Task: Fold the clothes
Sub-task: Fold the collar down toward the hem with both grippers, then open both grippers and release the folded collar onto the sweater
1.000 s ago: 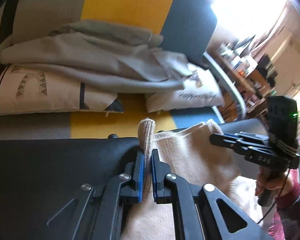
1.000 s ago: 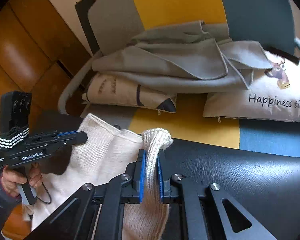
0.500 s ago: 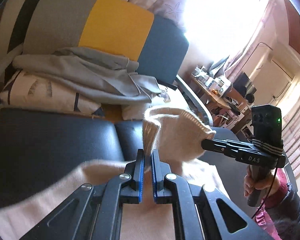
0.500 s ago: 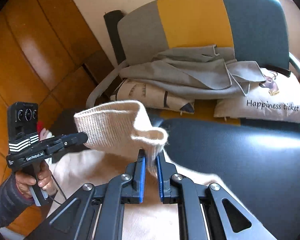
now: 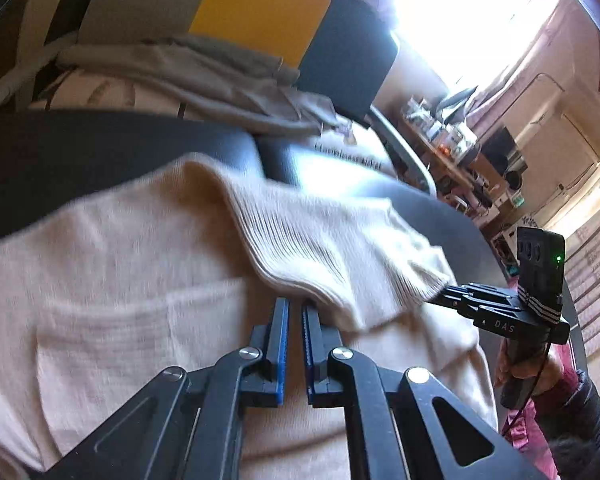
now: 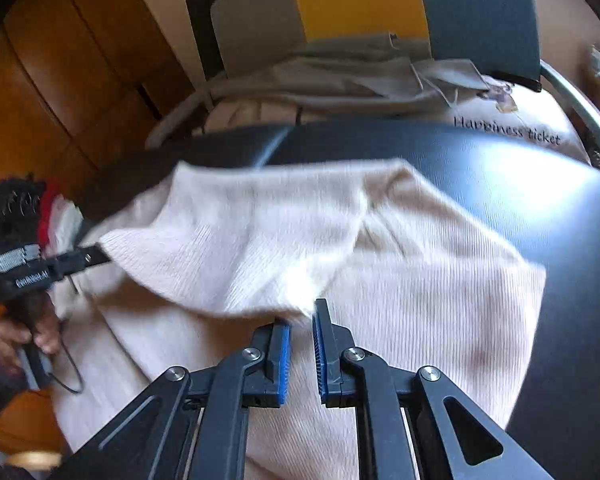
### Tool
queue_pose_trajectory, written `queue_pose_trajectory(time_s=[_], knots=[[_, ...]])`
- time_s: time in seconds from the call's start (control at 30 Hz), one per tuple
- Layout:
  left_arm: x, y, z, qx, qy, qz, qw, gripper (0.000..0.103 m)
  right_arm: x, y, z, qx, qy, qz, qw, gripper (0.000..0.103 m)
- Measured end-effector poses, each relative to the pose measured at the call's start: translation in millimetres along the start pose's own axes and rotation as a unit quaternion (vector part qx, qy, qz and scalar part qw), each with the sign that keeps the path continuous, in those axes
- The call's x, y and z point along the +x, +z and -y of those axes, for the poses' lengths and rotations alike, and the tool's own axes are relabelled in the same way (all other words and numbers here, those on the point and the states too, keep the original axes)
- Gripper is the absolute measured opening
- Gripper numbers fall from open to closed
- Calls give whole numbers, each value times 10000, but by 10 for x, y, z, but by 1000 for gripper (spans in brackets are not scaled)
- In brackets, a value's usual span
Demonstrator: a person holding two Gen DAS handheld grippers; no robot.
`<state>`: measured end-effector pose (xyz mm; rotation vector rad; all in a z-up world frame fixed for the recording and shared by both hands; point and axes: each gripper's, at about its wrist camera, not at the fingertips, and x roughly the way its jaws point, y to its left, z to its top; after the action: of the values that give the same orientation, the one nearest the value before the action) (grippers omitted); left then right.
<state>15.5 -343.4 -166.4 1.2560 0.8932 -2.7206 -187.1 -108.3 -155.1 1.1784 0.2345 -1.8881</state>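
Observation:
A cream knit sweater (image 5: 148, 280) lies spread on a black padded surface (image 5: 80, 148); it also shows in the right wrist view (image 6: 420, 280). Its ribbed hem (image 5: 320, 248) is folded over the body, and the same hem (image 6: 228, 248) stretches between both grippers. My left gripper (image 5: 294, 308) is shut on one hem corner. My right gripper (image 6: 300, 312) is at the other hem corner with its jaws slightly apart, the cloth edge at its tips. Each gripper shows in the other's view: the right (image 5: 452, 294), the left (image 6: 100, 256).
Behind the black surface stands a grey, yellow and blue chair (image 6: 340, 4) piled with grey clothes (image 6: 360, 76) and printed cushions (image 6: 520, 128). A wooden cabinet (image 6: 60, 72) is at the left. A cluttered shelf (image 5: 452, 140) stands by a bright window.
Both grippers carried the raised hem forward and down, folding it over the sweater body. The right gripper's jaws have parted a little.

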Motion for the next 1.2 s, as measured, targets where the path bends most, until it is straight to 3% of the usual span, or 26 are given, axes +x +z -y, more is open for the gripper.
queue_pose_trajectory(time_s=[0.1,0.23,0.3,0.47,0.5,0.57,0.6,0.67,0.7,0.73,0.87,0.97,1.1,1.2], knots=[[-77,-108,-166,-460,-246,-38,9986,14,-47,-168,28,53,40,-144,9999,20],[-164,-113,-425,-1253,-799,43,9889,19,-242,-265,179,713,556,71,9959,40],[-108,-79,-414,-1357,-929,-29,9864,21,-269,-254,311,1292,1055,240,9857,50],[30,7,-388,-1616,-1252,-208,9787,26,-48,-231,574,2415,1734,463,9537,51],[72,22,-373,-1630,-1255,-246,9783,27,10,-232,589,2521,1712,473,9513,51],[178,51,-331,-1620,-1183,-326,9791,27,97,-228,595,2644,1649,496,9489,40],[232,67,-314,-1623,-1144,-371,9794,27,131,-222,588,2668,1614,505,9488,29],[315,97,-285,-1615,-1051,-420,9804,22,168,-191,532,2577,1504,474,9533,17],[330,110,-277,-1595,-987,-400,9814,11,154,-172,501,2494,1410,483,9569,14],[314,122,-255,-1538,-969,-328,9828,8,140,-154,469,2411,1315,492,9603,11],[113,115,-151,-1239,-1018,-40,9871,7,-73,-163,386,2175,1258,698,9654,10],[69,37,-195,-1186,-870,-56,9891,7,-235,-192,336,2020,1240,839,9679,10],[162,-75,-280,-1237,-645,-268,9899,6,-57,-338,453,2028,830,456,9746,9],[142,-151,-227,-1023,-471,-329,9931,6,-56,-348,430,1949,545,457,9782,5]])
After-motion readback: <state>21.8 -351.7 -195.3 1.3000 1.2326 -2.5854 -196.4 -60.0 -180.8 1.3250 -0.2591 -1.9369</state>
